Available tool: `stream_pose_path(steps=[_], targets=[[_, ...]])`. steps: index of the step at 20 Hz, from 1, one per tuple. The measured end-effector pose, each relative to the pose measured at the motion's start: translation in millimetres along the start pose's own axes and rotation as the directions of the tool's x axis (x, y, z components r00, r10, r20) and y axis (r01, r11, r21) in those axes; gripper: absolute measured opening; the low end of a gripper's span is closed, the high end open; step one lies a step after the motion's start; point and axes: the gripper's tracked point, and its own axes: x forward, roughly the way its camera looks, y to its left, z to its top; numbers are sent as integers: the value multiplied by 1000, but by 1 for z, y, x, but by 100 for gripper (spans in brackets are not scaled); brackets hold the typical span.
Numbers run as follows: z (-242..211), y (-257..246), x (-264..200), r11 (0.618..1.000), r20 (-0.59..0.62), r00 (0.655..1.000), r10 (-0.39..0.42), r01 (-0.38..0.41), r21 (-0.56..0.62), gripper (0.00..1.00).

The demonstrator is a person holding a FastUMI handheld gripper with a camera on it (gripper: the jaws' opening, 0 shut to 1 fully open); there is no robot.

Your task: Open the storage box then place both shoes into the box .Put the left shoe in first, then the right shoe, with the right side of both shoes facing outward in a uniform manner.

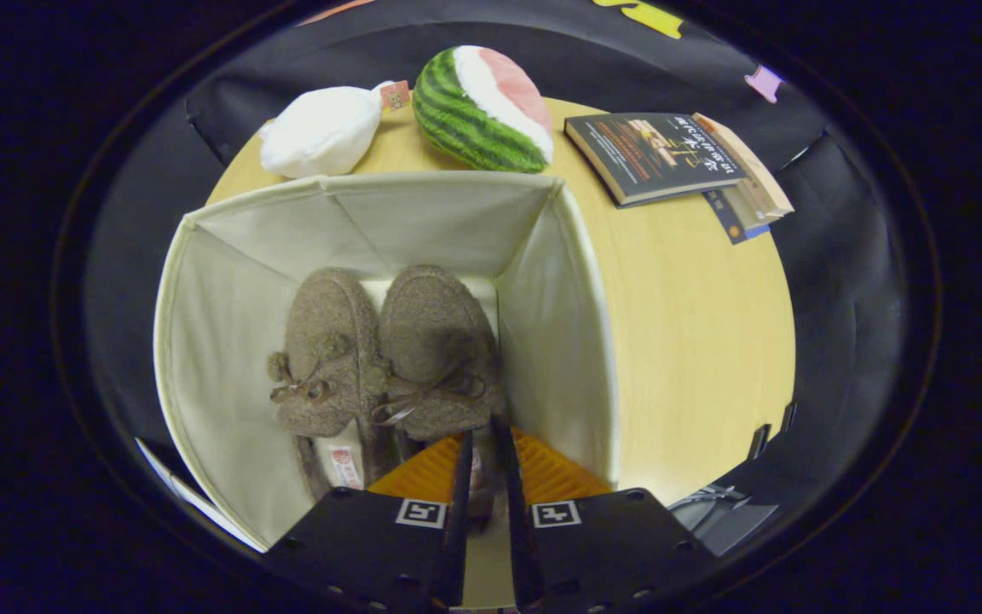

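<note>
A cream fabric storage box stands open on the round wooden table. Two brown fuzzy slippers with small bows lie side by side inside it, toes pointing away from me. The left-hand slipper rests free against the box floor. My gripper reaches down into the box, with its fingers nearly together and pinching the heel rim of the right-hand slipper. A strip of that slipper's lining shows in the narrow gap between the fingers.
Beyond the box lie a white plush toy and a watermelon-slice plush. A small stack of books sits at the table's far right. Bare tabletop stretches to the right of the box.
</note>
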Motion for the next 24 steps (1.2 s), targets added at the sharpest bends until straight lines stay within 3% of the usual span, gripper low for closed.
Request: stream_pose_path(steps=[2, 3, 5, 7, 11, 14, 17, 24], targets=[[-3, 8, -12, 999, 18, 999, 46, -46, -2, 38], [-6, 10, -20, 998, 32, 997, 64, -64, -2, 54], [-6, 12, -36, 997, 80, 994, 79, -77, -30, 73], [-4, 9, -55, 994, 150, 984, 98, -90, -64, 86], [-2, -16, -98, 992, 297, 947, 122, -102, -80, 99], [-2, -46, -128, 990, 400, 905, 143, -127, -66, 98], [8, -89, -167, 991, 532, 837, 127, -124, -41, 96], [23, -189, -267, 994, 795, 602, 77, -112, -11, 96]])
